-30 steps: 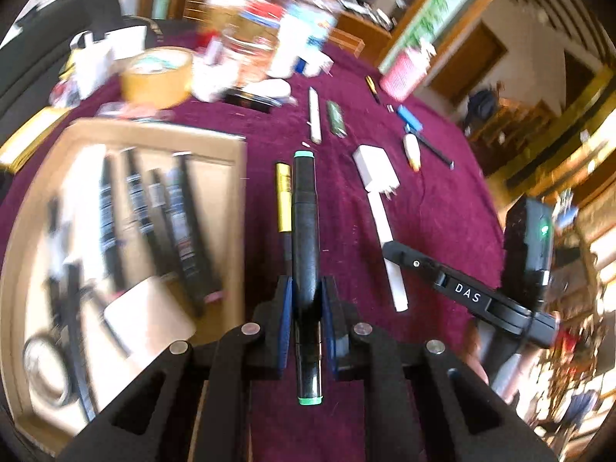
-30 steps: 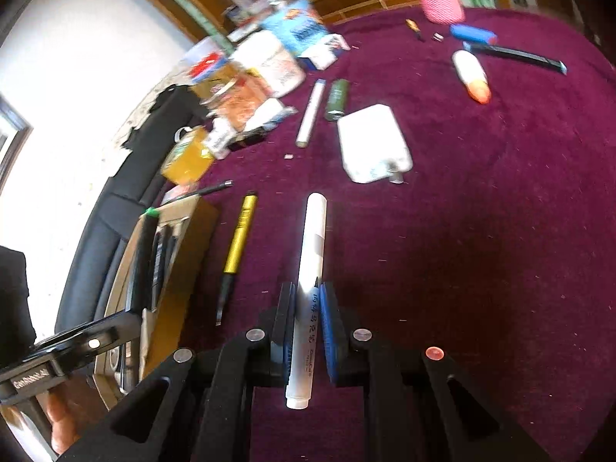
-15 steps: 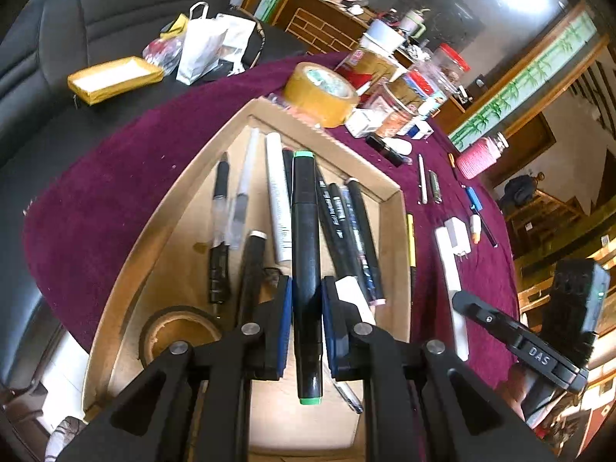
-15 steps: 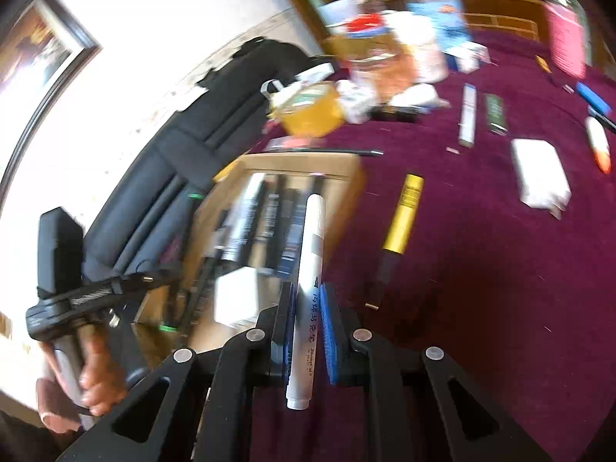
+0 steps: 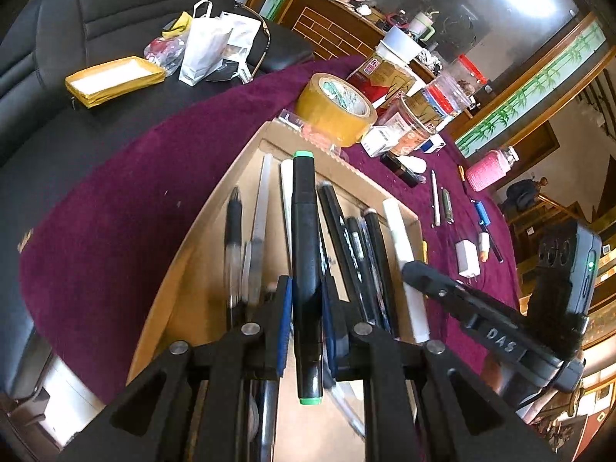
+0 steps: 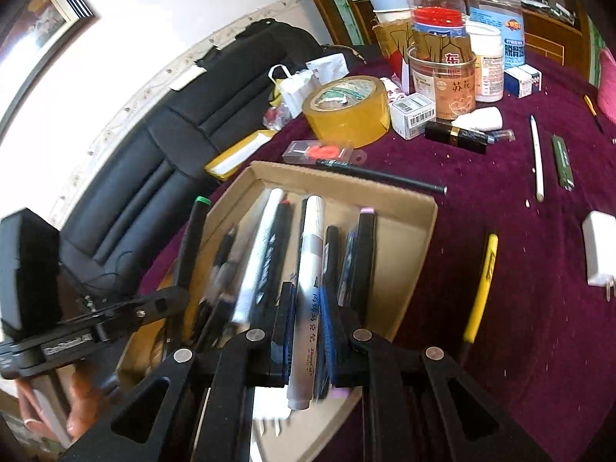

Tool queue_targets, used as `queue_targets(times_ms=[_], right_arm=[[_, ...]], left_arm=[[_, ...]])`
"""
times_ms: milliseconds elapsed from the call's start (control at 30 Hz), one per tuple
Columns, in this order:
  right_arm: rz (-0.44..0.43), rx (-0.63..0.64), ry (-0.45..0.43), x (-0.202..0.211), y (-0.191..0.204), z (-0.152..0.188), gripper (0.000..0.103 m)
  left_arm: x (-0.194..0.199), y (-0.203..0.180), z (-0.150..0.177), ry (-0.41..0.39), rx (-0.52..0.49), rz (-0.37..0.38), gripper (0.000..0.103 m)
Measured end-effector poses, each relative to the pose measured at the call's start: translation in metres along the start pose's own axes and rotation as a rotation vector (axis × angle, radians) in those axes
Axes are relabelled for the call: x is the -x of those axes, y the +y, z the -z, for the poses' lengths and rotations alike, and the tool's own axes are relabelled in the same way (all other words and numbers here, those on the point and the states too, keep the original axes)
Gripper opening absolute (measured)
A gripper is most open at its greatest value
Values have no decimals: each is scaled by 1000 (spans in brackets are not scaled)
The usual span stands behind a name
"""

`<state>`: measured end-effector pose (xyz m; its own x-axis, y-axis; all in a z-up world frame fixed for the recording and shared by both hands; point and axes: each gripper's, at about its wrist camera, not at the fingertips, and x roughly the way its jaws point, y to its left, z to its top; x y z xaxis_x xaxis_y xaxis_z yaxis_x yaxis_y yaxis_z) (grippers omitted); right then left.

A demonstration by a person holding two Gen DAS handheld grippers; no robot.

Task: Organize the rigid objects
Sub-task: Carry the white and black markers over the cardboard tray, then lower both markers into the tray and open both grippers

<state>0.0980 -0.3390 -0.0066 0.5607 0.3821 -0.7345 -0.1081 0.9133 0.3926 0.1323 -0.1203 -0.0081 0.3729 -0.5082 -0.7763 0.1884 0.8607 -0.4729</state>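
Observation:
My left gripper point(image 5: 306, 300) is shut on a black marker with green ends point(image 5: 304, 231) and holds it over the cardboard tray point(image 5: 192, 261), which has several pens lying lengthwise in it. My right gripper point(image 6: 306, 319) is shut on a white marker point(image 6: 310, 269) and holds it over the same tray point(image 6: 419, 231). The white marker also shows in the left wrist view point(image 5: 404, 261), with the right gripper point(image 5: 415, 273) at the tray's right side. The left gripper point(image 6: 169, 300) and its black marker point(image 6: 190, 242) show at the tray's left edge in the right wrist view.
On the maroon cloth point(image 6: 539, 327) to the right of the tray lie a yellow pen point(image 6: 481, 288), a white charger point(image 6: 598, 254), a thin white pen point(image 6: 537, 161) and a green stick point(image 6: 562, 161). A tape roll point(image 6: 348, 111), jars and boxes stand behind the tray. A black sofa point(image 5: 115, 11) is at the left.
Both grippers have carried their markers leftward from the open cloth to above the tray. In the last half second both have come lower and closer to the pens in it.

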Motion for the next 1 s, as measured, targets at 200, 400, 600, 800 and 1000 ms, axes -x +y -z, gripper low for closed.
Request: queue_targets(times_ms=[200,400,600,800,1000], right_arm=[[24,-15,-27,-19,-7,0,14],[29,-24,-8,-30,-11,1,14],[29,-30,-17,-29,-13,2,14],[26,-33,-20,-29,-12,2,14],[17,-37,-19,-30,-14,3,14]], left_arm=[[-28,7,-26,73,5,-5,14],[-45,9,-33,118,23,-38,14],[-56,6,-33,144,33,-67,14],[-56,7,-33,136,53,-100,14],[-58,5,-33,144,45,-94,15]])
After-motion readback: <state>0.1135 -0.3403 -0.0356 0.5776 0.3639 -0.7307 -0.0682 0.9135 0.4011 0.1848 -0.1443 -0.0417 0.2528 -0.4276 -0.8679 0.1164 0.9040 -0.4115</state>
